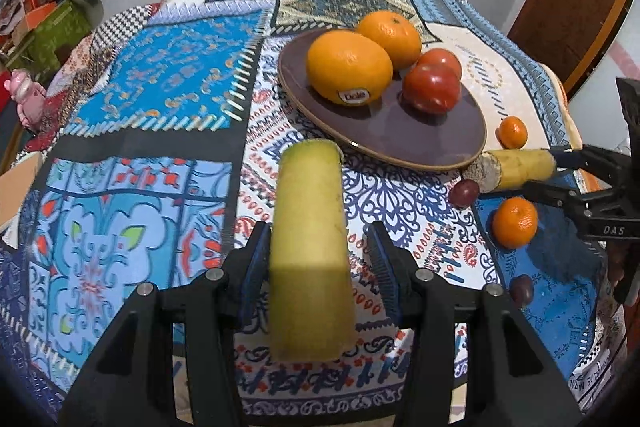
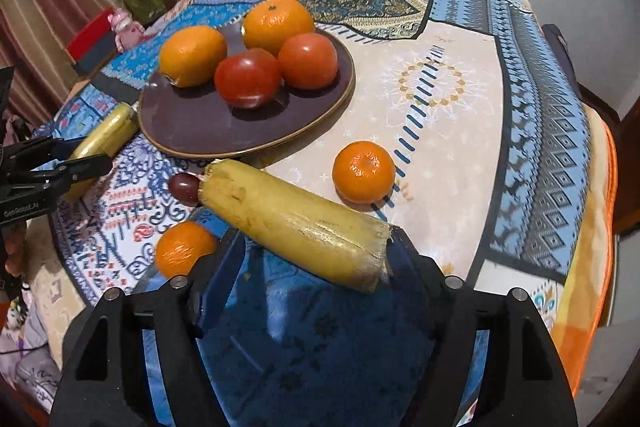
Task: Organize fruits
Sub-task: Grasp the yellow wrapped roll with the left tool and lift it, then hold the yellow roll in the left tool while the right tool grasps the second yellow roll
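Note:
My left gripper (image 1: 320, 231) is shut on a yellow-green sugarcane piece (image 1: 312, 227), held just in front of the brown plate (image 1: 400, 139). The plate carries two oranges (image 1: 348, 67) and two red tomato-like fruits (image 1: 432, 87). My right gripper (image 2: 316, 239) stands open around a second sugarcane piece (image 2: 292, 219). That piece lies slantwise by the plate (image 2: 192, 127), its ragged end against the right finger. Two small mandarins (image 2: 363, 171) (image 2: 184, 249) and a dark grape (image 2: 184, 187) lie on the cloth nearby. In the right wrist view, the left gripper (image 2: 92, 153) shows at the left edge.
A patterned patchwork cloth (image 1: 160, 75) covers the round table. Another dark grape (image 1: 522, 291) lies near the right edge. Beyond the far left edge are a green box (image 1: 56, 31) and a pink toy (image 1: 28, 99). Brown wooden furniture (image 1: 568, 7) stands at the right.

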The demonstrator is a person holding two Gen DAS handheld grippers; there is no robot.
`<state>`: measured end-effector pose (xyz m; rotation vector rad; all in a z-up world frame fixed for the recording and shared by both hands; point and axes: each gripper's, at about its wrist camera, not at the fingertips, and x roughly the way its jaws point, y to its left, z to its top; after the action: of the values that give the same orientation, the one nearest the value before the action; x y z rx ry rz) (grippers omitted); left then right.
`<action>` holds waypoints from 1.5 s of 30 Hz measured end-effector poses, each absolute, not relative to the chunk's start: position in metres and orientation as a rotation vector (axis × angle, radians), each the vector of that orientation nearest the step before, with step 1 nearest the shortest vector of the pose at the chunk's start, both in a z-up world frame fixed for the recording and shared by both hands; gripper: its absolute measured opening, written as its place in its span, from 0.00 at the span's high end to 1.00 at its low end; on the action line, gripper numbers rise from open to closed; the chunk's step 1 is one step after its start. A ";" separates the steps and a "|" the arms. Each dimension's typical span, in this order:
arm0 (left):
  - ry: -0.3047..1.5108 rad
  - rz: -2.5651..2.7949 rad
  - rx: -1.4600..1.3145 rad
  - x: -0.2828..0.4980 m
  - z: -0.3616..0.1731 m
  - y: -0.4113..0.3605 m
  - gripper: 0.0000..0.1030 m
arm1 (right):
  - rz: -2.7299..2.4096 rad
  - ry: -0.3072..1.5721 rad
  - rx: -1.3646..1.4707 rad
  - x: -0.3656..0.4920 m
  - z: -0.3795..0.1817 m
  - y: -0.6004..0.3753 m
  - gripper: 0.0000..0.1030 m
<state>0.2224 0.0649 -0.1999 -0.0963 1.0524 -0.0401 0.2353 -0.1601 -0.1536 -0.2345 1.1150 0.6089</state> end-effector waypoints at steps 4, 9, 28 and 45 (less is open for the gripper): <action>1.048 -0.043 -0.081 0.223 -0.201 0.063 0.52 | 0.616 1.125 -0.264 0.236 -0.155 -0.157 0.24; 1.046 -0.068 -0.094 0.227 -0.202 0.064 0.53 | 0.592 1.077 -0.276 0.231 -0.143 -0.165 0.24; 1.030 -0.076 -0.146 0.208 -0.199 0.078 0.64 | 0.643 1.081 -0.410 0.234 -0.151 -0.136 0.18; 1.030 -0.068 -0.151 0.191 -0.196 0.078 0.64 | 0.657 1.060 -0.352 0.199 -0.121 -0.152 0.54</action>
<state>0.1909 0.0777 -0.1962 -0.1507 1.0301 -0.0679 0.1989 -0.1518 -0.1212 -0.3518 1.0599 0.6571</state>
